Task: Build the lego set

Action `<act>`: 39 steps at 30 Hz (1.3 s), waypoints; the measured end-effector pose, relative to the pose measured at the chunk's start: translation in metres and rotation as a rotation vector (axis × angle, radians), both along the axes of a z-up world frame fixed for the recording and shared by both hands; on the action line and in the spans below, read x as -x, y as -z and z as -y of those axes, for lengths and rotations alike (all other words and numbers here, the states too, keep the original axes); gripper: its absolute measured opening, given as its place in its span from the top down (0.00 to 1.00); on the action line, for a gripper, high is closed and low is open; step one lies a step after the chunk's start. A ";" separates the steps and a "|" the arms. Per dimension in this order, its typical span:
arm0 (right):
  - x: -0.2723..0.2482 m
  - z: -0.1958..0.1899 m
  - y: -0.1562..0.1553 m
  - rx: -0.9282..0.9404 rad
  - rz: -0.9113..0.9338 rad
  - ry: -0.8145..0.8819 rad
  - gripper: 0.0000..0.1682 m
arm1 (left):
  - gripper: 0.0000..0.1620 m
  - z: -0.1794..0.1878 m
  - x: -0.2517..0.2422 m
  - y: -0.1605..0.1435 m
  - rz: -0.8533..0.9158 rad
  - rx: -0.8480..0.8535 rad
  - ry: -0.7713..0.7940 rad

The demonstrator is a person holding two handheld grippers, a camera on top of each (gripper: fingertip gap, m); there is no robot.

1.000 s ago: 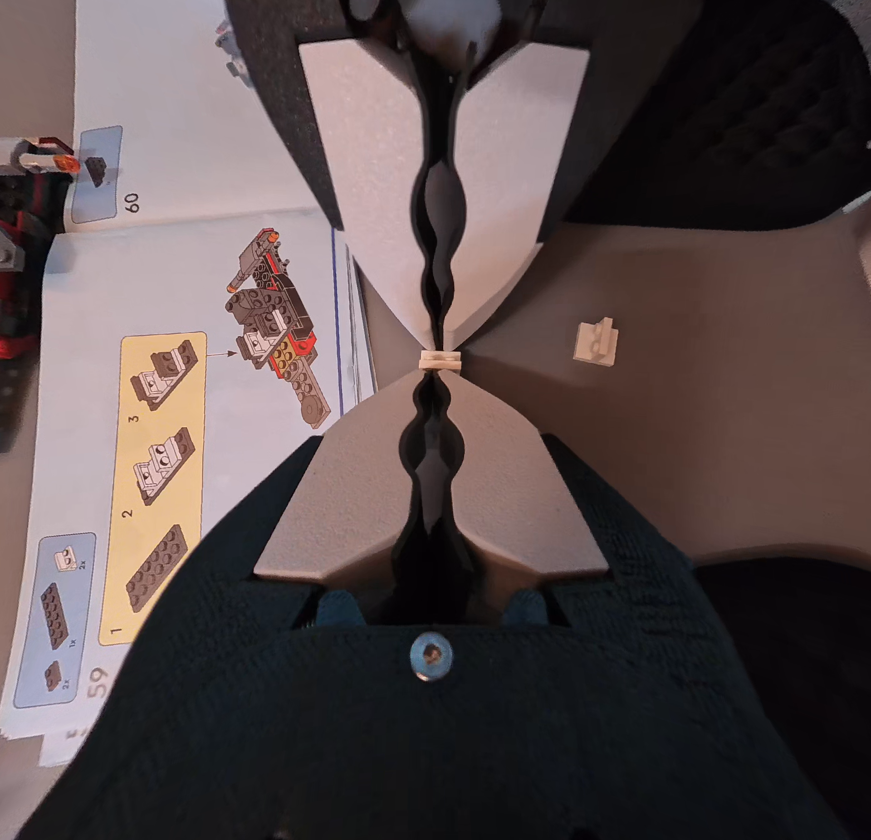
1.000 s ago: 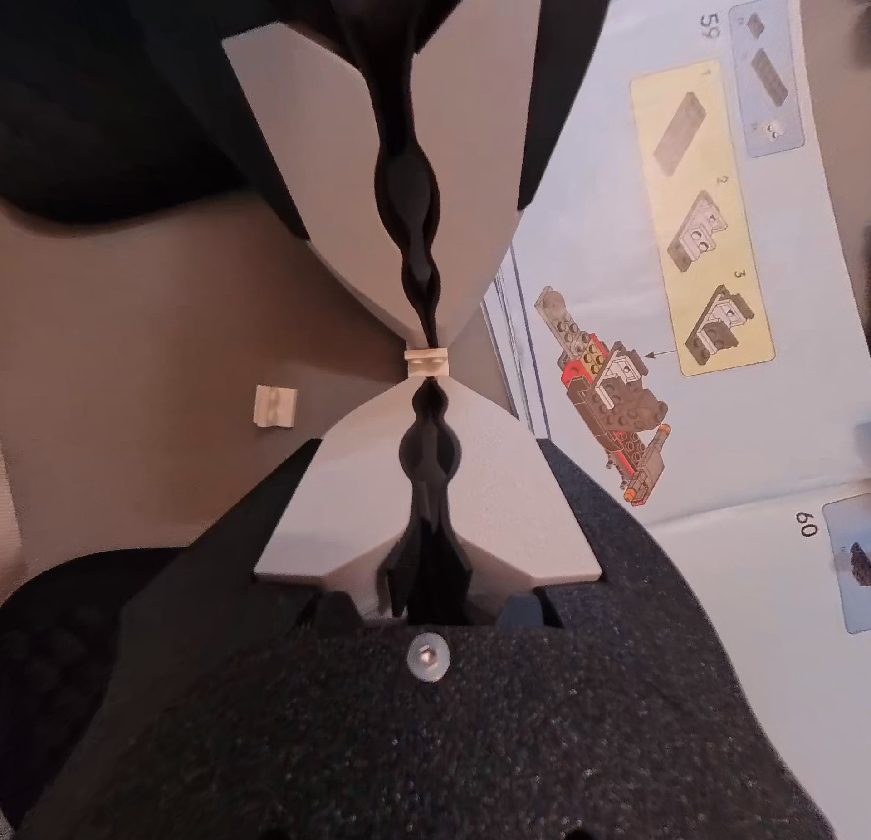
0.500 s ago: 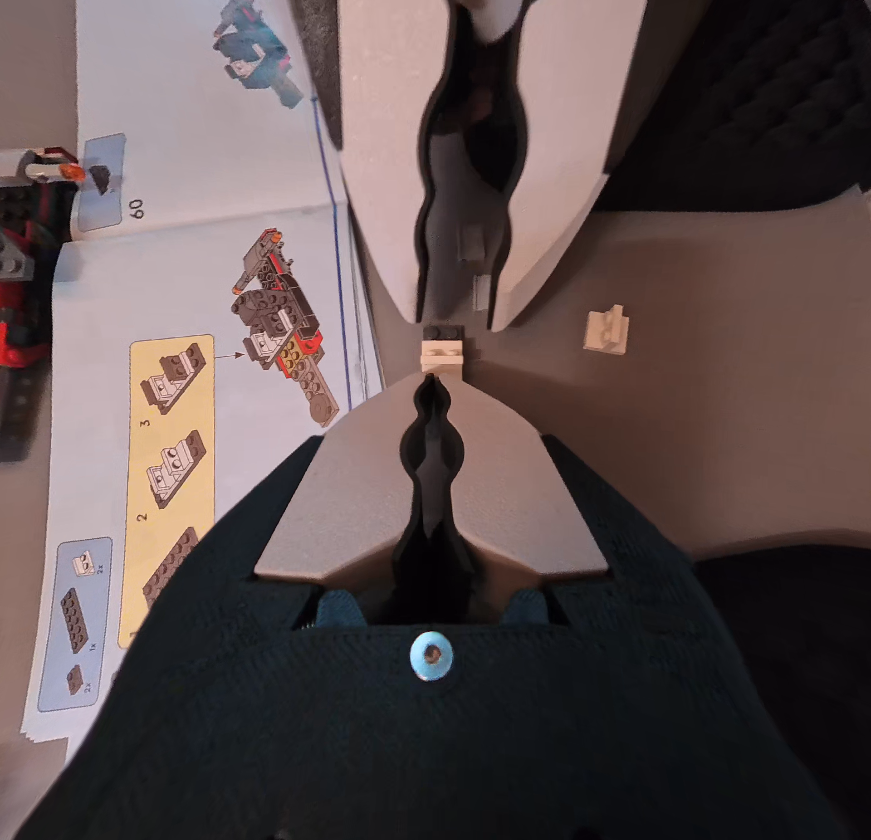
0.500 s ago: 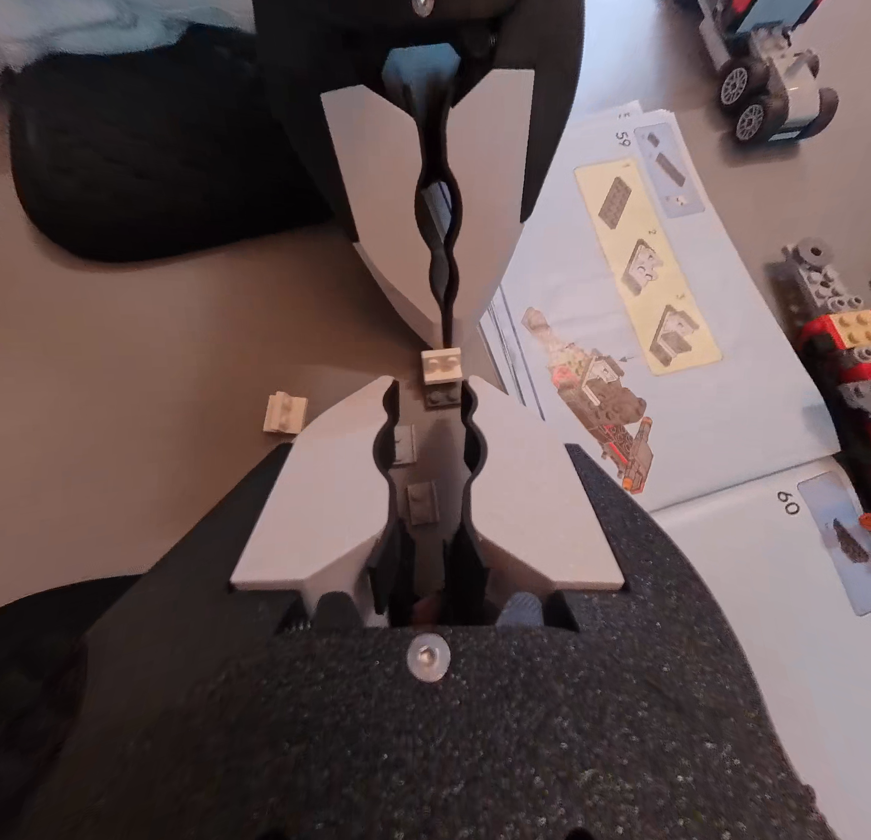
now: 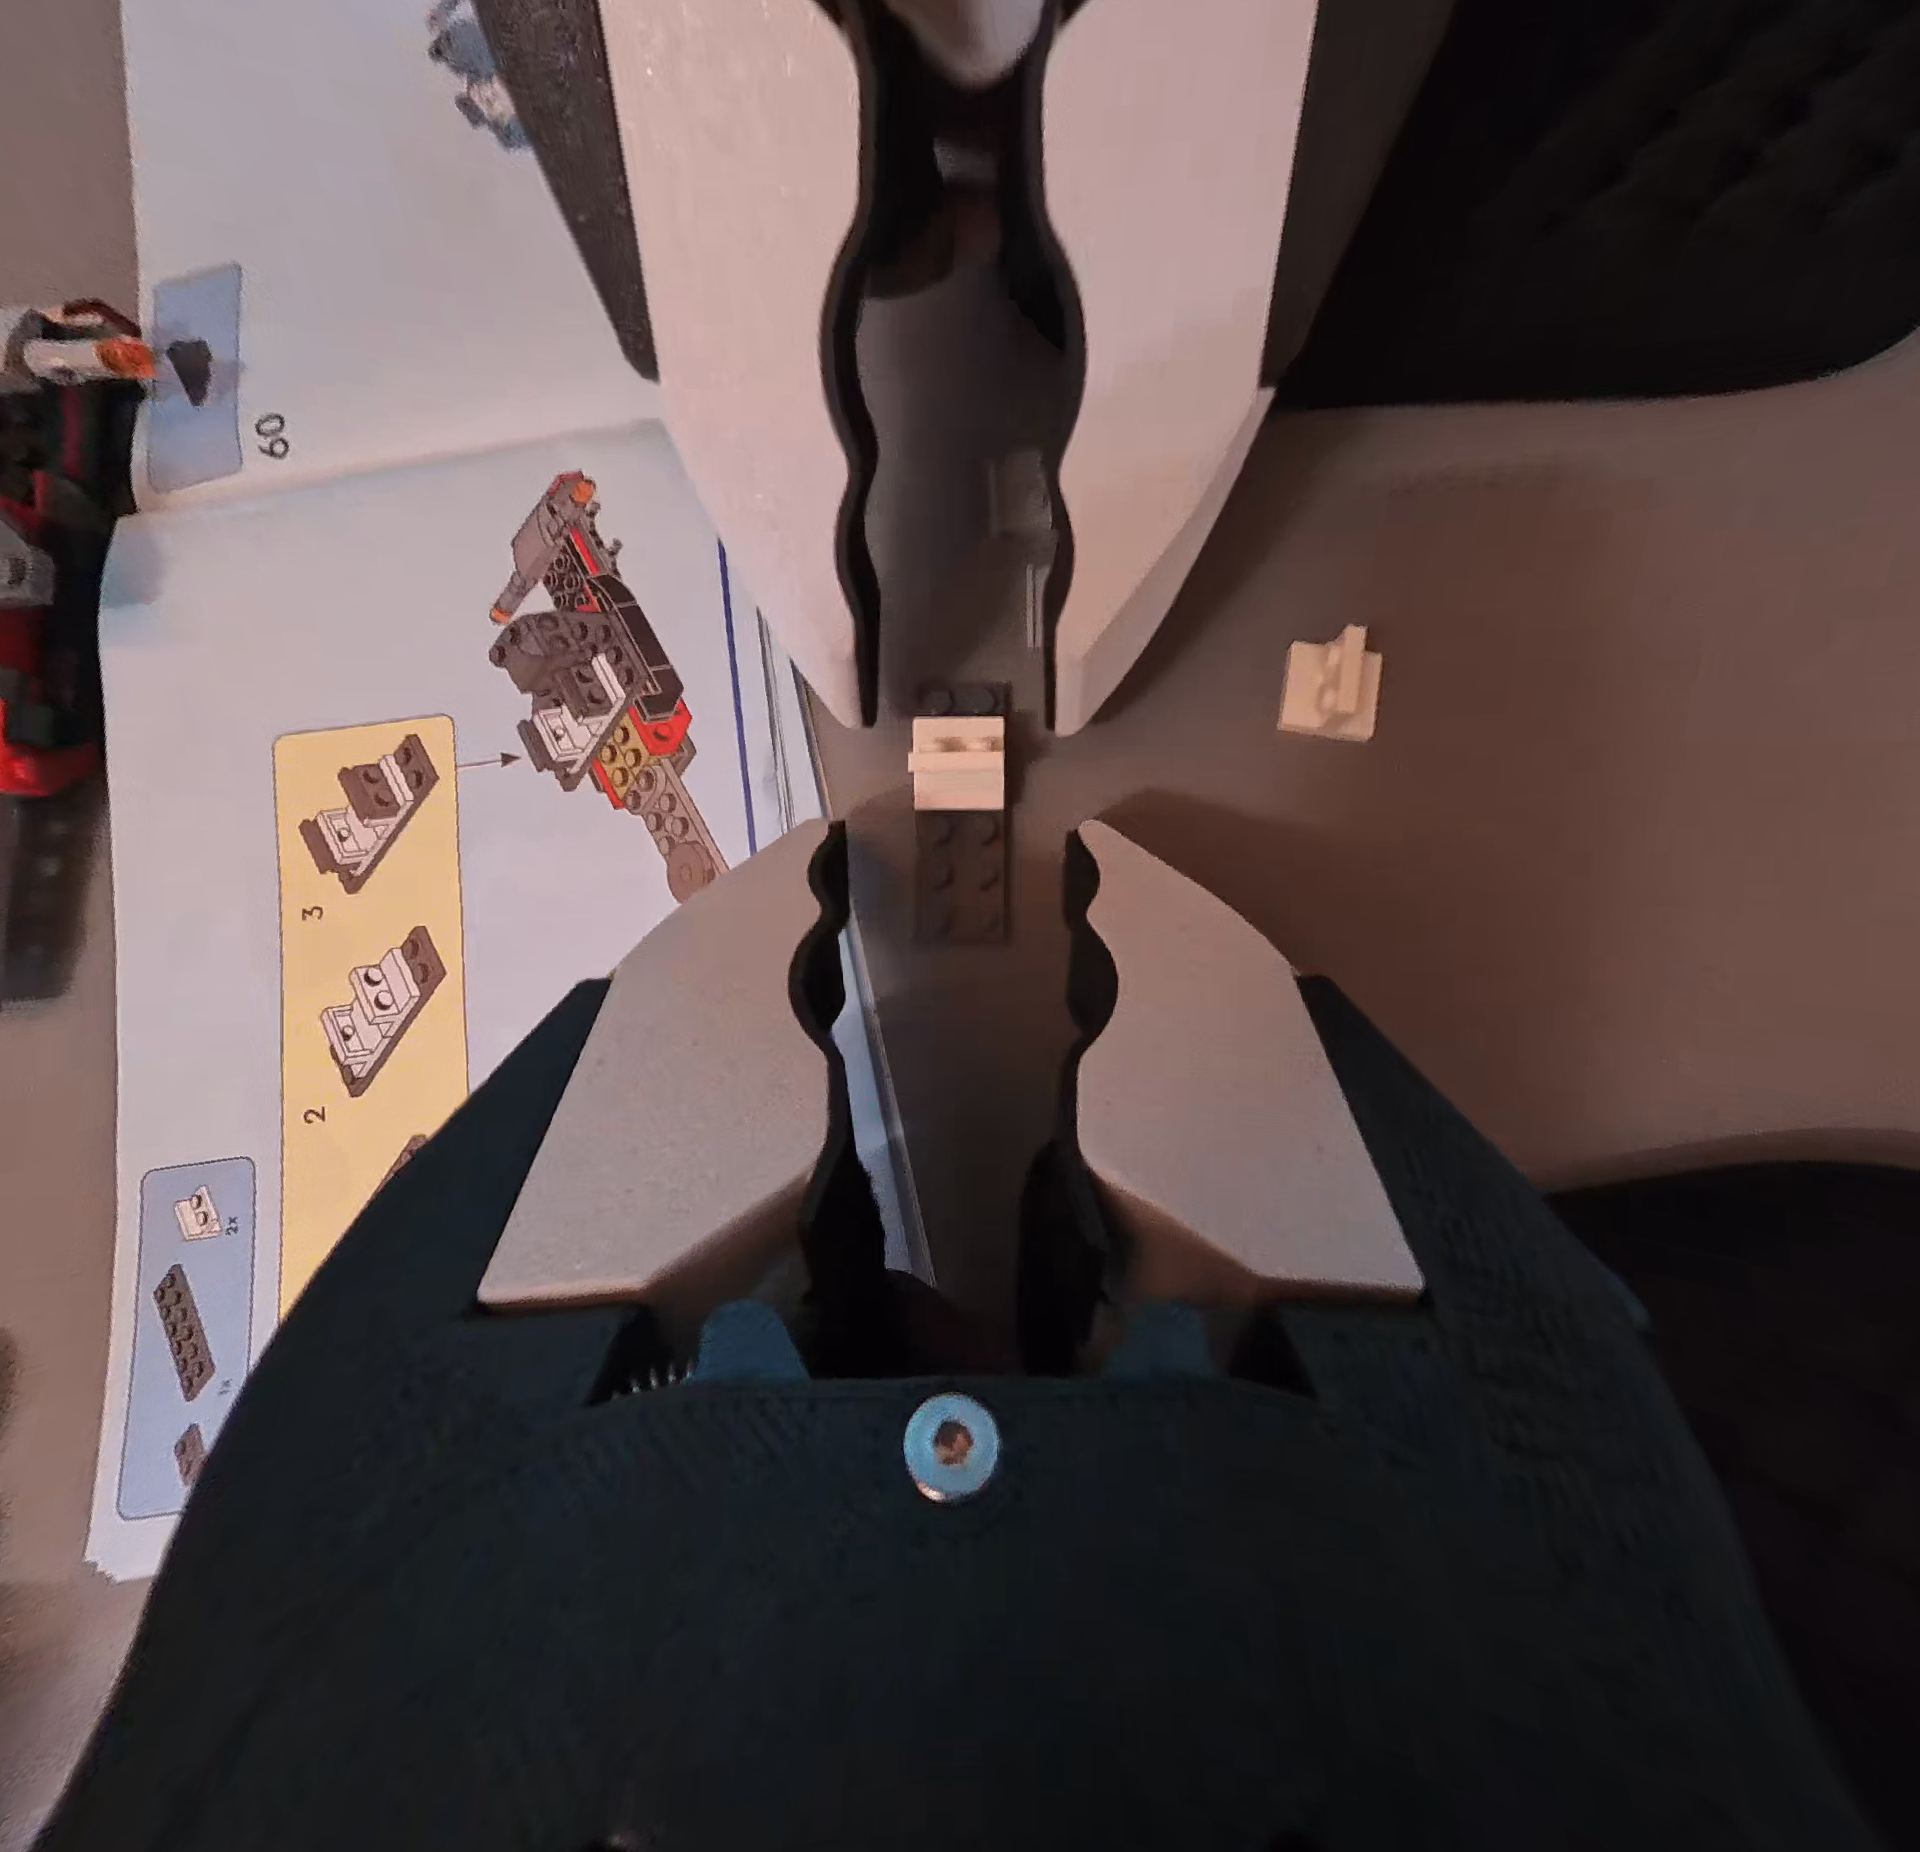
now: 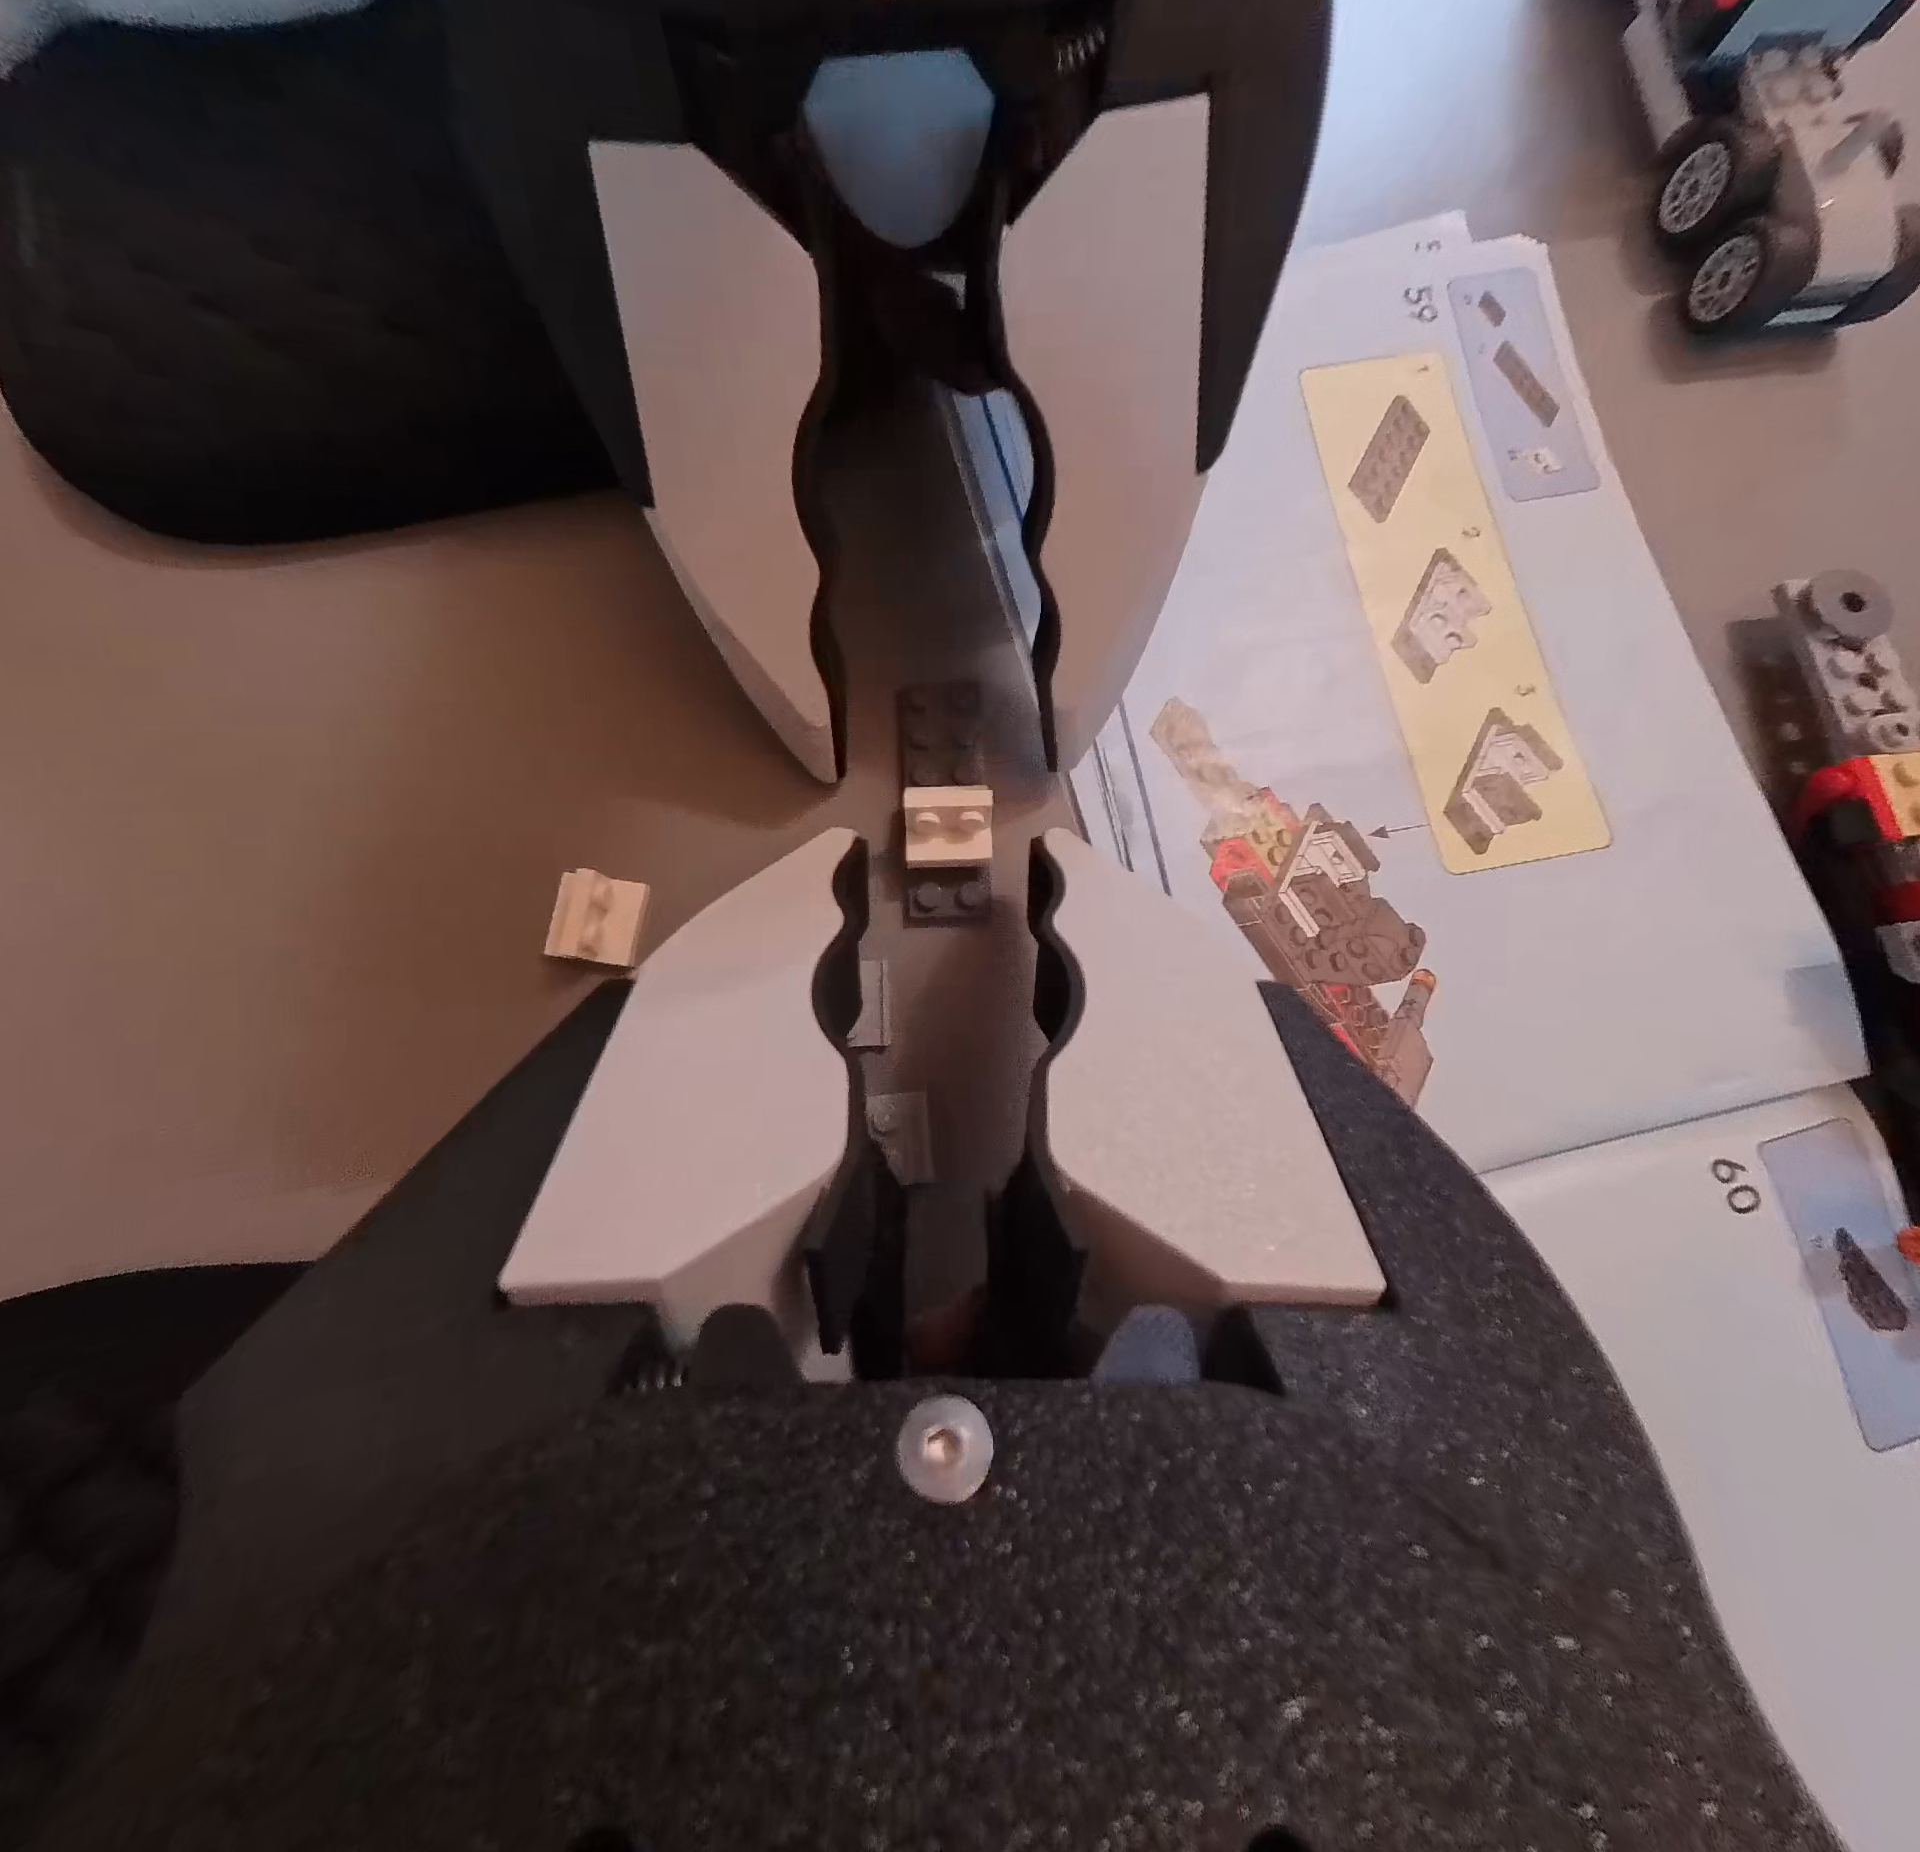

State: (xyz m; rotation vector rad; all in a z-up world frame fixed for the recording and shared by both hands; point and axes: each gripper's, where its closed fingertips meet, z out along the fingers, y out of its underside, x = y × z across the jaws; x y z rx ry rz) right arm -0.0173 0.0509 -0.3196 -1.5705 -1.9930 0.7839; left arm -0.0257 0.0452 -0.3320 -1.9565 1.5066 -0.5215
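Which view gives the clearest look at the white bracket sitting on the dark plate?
The right wrist view: the white bracket shows its two studs sharply on the dark plate. The left wrist view shows the bracket from its other side, softer, studs hidden.

Matt plastic plate [image 5: 961, 872] and bracket [image 5: 958, 772] – smooth paper booklet [image 5: 312, 659] – grainy claw shell [image 6: 935, 1646].

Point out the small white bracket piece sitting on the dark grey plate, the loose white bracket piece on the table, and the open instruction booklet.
Small white bracket piece on the dark grey plate [image 5: 958, 769], left wrist view, its top face.
Loose white bracket piece on the table [image 5: 1330, 693], left wrist view, its middle.
Open instruction booklet [image 6: 1382, 597], right wrist view, the yellow panel.
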 end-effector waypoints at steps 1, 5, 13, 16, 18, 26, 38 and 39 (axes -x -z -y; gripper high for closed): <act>0.000 0.000 0.003 -0.001 0.015 -0.003 0.82 | 0.77 0.000 0.000 0.000 0.007 0.009 -0.001; 0.001 -0.001 0.010 0.001 0.032 0.002 0.83 | 0.90 0.002 0.000 0.001 0.016 0.027 0.010; 0.002 -0.002 0.009 0.044 -0.034 -0.020 0.90 | 0.90 -0.001 0.001 -0.014 0.152 0.019 0.000; 0.001 -0.005 0.003 0.051 -0.064 -0.019 0.90 | 0.86 -0.006 0.002 -0.017 0.169 -0.001 -0.035; 0.000 -0.009 -0.004 -0.017 -0.090 -0.025 0.90 | 0.78 -0.011 0.005 -0.026 0.220 0.001 -0.090; 0.001 -0.026 -0.069 -0.442 -0.271 -0.043 0.90 | 0.78 -0.022 -0.003 -0.099 0.794 0.313 -0.286; 0.006 -0.020 -0.104 -0.821 -0.268 -0.098 0.90 | 0.95 -0.017 -0.011 -0.122 0.906 0.206 -0.226; 0.007 -0.020 -0.108 -0.846 -0.279 -0.095 0.90 | 0.96 -0.016 -0.010 -0.126 0.910 0.157 -0.214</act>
